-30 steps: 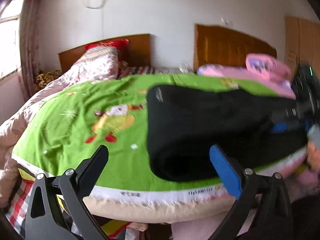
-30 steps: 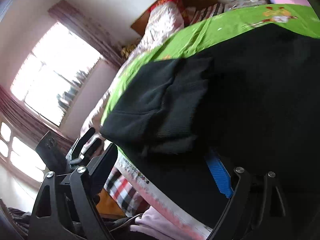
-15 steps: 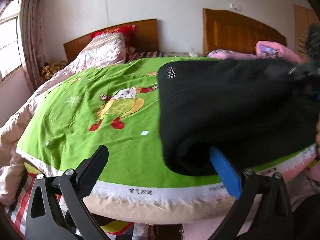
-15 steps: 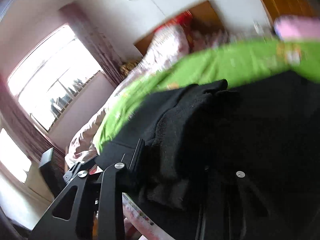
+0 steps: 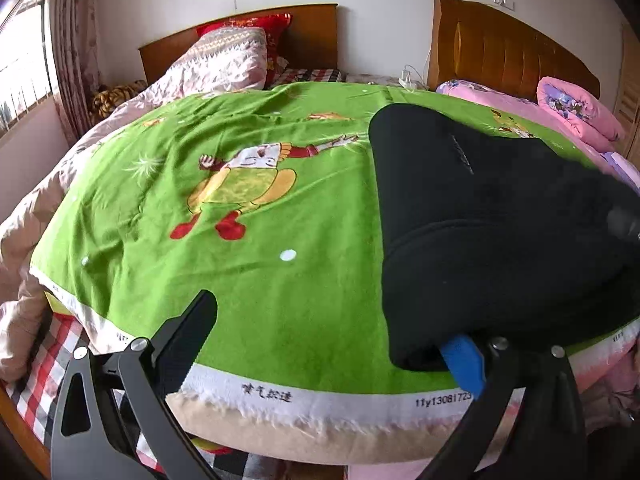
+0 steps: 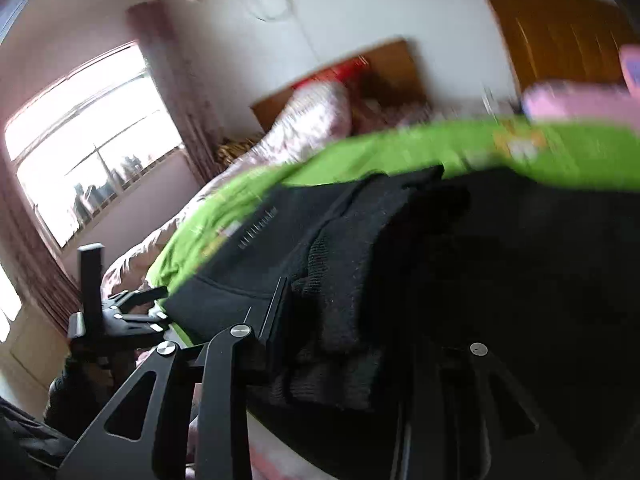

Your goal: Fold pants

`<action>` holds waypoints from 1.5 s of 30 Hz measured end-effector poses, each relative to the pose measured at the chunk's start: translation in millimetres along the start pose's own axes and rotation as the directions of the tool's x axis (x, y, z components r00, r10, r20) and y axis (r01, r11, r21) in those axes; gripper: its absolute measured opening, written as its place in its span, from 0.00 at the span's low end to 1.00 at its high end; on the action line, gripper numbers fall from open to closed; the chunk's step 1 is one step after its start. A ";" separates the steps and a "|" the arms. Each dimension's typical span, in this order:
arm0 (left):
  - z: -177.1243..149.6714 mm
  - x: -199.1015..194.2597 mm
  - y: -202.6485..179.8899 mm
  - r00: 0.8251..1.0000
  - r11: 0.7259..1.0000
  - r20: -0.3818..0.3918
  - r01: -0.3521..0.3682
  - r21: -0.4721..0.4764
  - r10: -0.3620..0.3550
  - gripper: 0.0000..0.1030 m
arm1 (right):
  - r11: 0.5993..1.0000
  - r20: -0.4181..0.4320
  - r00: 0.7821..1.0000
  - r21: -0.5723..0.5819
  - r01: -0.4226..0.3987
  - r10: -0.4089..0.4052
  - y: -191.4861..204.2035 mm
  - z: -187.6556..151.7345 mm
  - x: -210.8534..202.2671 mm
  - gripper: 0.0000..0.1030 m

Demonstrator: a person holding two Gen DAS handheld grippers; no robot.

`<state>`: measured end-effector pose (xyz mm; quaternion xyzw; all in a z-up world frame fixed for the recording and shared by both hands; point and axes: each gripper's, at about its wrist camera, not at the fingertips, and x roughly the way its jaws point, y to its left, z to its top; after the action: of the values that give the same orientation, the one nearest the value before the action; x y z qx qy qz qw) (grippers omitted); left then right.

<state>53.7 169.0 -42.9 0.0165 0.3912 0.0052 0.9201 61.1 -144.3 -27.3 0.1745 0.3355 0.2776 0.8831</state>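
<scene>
Black pants (image 5: pixel 480 232) lie on the right half of a green cartoon blanket (image 5: pixel 240 280) spread over a bed. Their right side humps up off the blanket. My left gripper (image 5: pixel 328 344) is open at the bed's near edge. Its blue-padded finger (image 5: pixel 462 354) sits under the pants' near-left corner, and the other finger stands over bare blanket. In the blurred right wrist view my right gripper (image 6: pixel 348 332) is shut on a thick bunch of the black pants (image 6: pixel 360 260). One finger is buried in the cloth. The left gripper (image 6: pixel 120 312) shows low at the left there.
A pale patterned quilt (image 5: pixel 224 60) and a red pillow (image 5: pixel 256 24) lie against a wooden headboard (image 5: pixel 312 28). Pink bedding (image 5: pixel 576 108) is piled at the back right before a second headboard (image 5: pixel 500 44). A window (image 6: pixel 88 140) is on the left. A checked sheet (image 5: pixel 40 380) hangs at the near-left corner.
The right gripper shut on the pants' right end and raised it, so the cloth now humps up. The left gripper tipped down and came closer, and its blue pad went under the pants' corner.
</scene>
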 end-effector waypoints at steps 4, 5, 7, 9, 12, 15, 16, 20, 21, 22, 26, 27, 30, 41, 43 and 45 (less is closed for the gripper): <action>0.7 -0.8 -3.3 1.000 1.000 -0.003 -0.026 0.016 0.026 0.99 | 1.000 0.021 1.000 -0.020 -0.009 0.009 3.7 3.5 1.8 0.32; 0.6 -0.8 -3.3 1.000 1.000 -0.004 -0.028 0.014 0.028 0.99 | 0.999 0.029 1.000 -0.033 -0.006 0.007 6.4 5.6 0.0 0.32; 0.4 -0.4 -3.5 1.000 1.000 -0.007 -0.028 0.010 0.028 0.99 | 0.999 0.047 0.999 -0.049 -0.005 0.008 10.4 6.1 -1.6 0.32; 0.1 -0.5 -3.7 1.000 1.000 -0.010 -0.026 0.004 0.026 0.99 | 0.999 0.053 0.999 -0.045 -0.009 0.011 9.3 9.3 -4.8 0.32; 0.1 -0.7 -7.3 1.000 1.000 -0.012 -0.023 0.015 0.023 0.99 | 1.000 0.021 1.000 -0.011 0.021 -0.020 -0.5 1.7 2.1 0.32; 0.2 -1.9 -11.7 0.999 0.999 -0.011 -0.033 0.030 0.033 0.99 | 0.998 0.003 1.000 0.055 0.008 -0.008 -12.8 -2.9 5.5 0.32; 0.4 -2.0 -12.7 0.999 0.999 -0.010 -0.038 0.037 0.038 0.99 | 0.998 0.006 1.000 0.064 0.004 -0.004 -12.3 -2.0 3.0 0.32; 0.8 -3.3 -14.7 0.999 0.997 -0.012 -0.046 0.056 0.047 0.99 | 0.999 0.054 0.998 0.014 0.038 -0.039 0.5 0.0 -8.0 0.32; 0.5 -3.3 -14.8 0.999 0.997 -0.013 -0.044 0.058 0.045 0.99 | 0.999 0.055 0.998 0.014 0.042 -0.043 -1.2 -1.2 -8.0 0.32; 0.0 -3.2 -15.1 0.999 0.997 -0.015 -0.042 0.059 0.043 0.99 | 0.999 0.040 0.998 0.018 0.046 -0.047 -3.4 -3.3 -6.1 0.32; -3.5 -3.8 -12.2 0.999 0.997 -0.039 -0.025 0.068 0.028 0.99 | 0.993 -0.004 1.000 0.117 0.028 -0.028 -26.5 -10.9 -0.2 0.34; -5.5 -5.5 -10.7 0.998 0.997 -0.052 -0.019 0.076 0.023 0.99 | 0.992 -0.017 1.000 0.128 0.016 -0.014 -28.9 -8.5 -2.2 0.36; -10.8 -14.0 -4.2 0.996 0.996 -0.085 0.004 0.087 0.003 0.99 | 0.993 -0.030 0.997 0.092 0.077 -0.075 -26.5 -5.9 -15.9 0.73; 52.4 -99.4 -10.3 0.941 0.952 0.170 0.304 -0.037 -0.294 0.98 | 0.977 0.088 0.985 -0.140 0.163 -0.151 17.2 18.7 -33.7 0.73; 64.5 -72.1 -38.2 0.932 0.941 0.148 0.337 -0.020 -0.331 0.98 | 0.961 0.057 0.986 -0.222 0.164 -0.155 33.6 20.6 -8.9 0.71; 63.3 -35.8 -64.6 0.947 0.949 0.070 0.314 -0.006 -0.313 0.98 | 0.937 0.015 0.980 -0.293 0.192 -0.196 42.7 14.8 12.9 0.71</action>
<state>74.2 102.0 24.5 -0.0534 0.3573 -0.1385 0.9221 63.4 -104.7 -2.0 0.0057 0.3126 0.2369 0.9198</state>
